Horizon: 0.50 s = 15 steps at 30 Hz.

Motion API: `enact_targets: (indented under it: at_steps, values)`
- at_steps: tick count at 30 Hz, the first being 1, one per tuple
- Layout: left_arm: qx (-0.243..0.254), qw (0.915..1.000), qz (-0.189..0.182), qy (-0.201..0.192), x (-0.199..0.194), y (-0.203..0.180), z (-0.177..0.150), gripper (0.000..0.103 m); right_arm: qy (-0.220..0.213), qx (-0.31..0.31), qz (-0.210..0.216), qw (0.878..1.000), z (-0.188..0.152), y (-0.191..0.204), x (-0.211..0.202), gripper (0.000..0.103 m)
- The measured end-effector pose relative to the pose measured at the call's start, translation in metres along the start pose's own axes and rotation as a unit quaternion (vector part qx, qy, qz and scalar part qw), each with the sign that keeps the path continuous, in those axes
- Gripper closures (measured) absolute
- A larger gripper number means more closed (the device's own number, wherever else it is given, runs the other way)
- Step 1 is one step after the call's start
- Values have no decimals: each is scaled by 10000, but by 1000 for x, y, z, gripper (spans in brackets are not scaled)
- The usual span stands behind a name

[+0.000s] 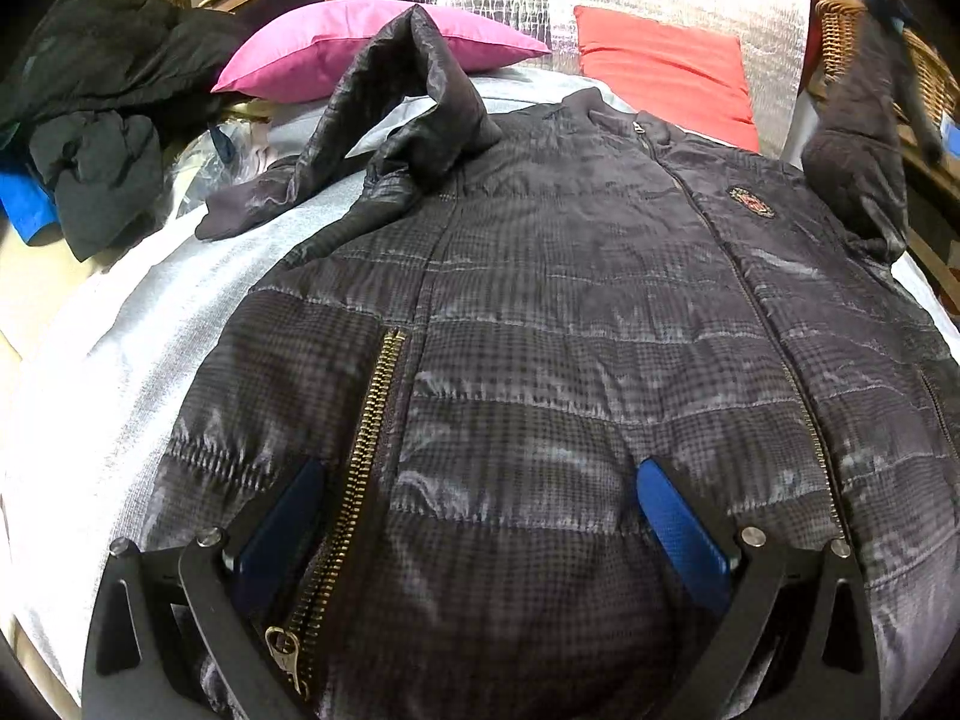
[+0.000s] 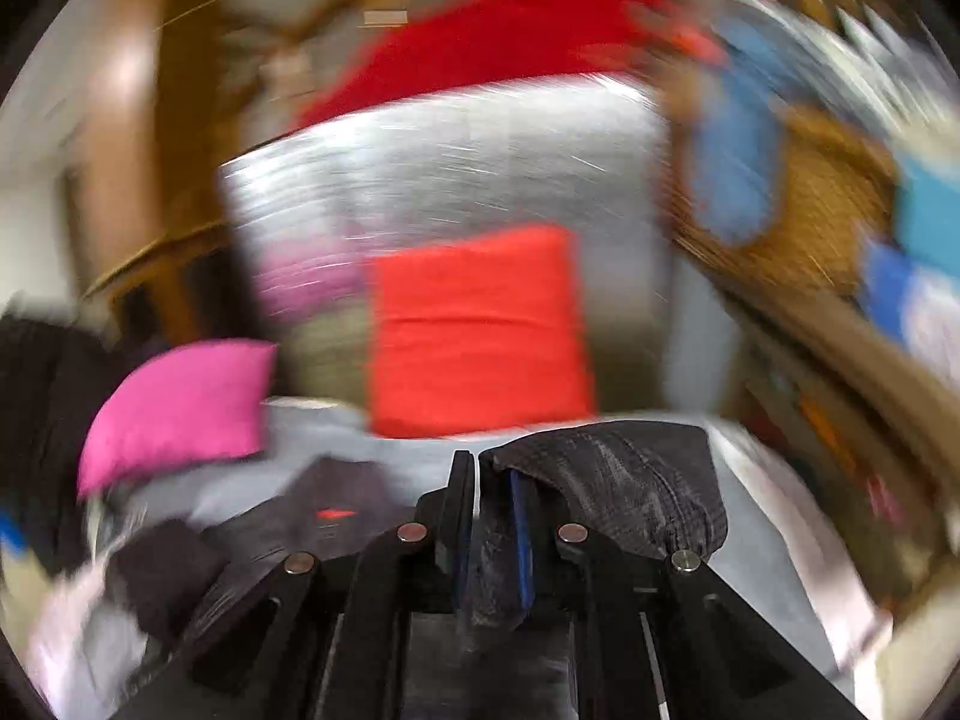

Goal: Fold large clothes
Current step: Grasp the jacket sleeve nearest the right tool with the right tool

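Observation:
A dark checked puffer jacket [image 1: 570, 312] lies front up on a grey sheet, zipped, with a badge [image 1: 751, 202] on the chest. My left gripper [image 1: 480, 480] is open over its lower hem, blue pads either side of the pocket zip [image 1: 354, 504]. One sleeve [image 1: 384, 120] arches up at the far left. The other sleeve [image 1: 858, 168] is lifted at the right. In the blurred right wrist view my right gripper [image 2: 492, 480] is shut on that sleeve's fabric [image 2: 630, 480], which drapes over the right finger.
A pink pillow [image 1: 336, 48] and a red pillow [image 1: 666, 72] lie at the bed's head against a silver panel. Dark clothes [image 1: 102, 120] are piled at the left. A wicker basket [image 1: 924, 72] stands at the right. The grey sheet [image 1: 120, 348] shows left of the jacket.

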<state>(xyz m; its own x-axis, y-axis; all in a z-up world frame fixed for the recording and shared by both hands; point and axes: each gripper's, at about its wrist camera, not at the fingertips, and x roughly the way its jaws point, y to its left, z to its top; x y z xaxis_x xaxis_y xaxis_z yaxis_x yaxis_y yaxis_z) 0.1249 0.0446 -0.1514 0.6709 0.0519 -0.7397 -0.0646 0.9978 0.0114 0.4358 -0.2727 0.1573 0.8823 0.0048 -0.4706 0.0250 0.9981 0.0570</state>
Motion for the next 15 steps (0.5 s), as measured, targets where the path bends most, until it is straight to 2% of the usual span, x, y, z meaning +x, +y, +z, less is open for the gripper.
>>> enact_targets:
  at_steps: [3,4,5,6,7,9,11,15]
  values:
    - [-13,10000,-20,-9,0,1,0,0,285,-791,544,9950,-28,94,8,88]
    - [-17,10000,-29,-12,0,1,0,0,406,-906,703,9926,-43,113,14,83]
    - [-20,10000,-35,-14,0,1,0,0,716,-990,902,9884,-67,138,29,75]
    - [-27,10000,-45,-18,0,2,0,0,1024,-1031,1040,9839,-84,150,39,40]
    - [-32,10000,-54,-21,0,2,0,0,1373,-993,1198,9782,-105,161,52,15]
    - [-45,10000,-68,-26,-1,3,0,0,1965,-794,1391,9673,-156,172,71,15]
    - [-50,10000,-65,-28,-1,3,0,0,2279,-479,1469,9613,-180,167,82,15]
    - [-52,10000,-10,-30,0,1,0,0,2225,713,1784,9558,-185,127,73,15]
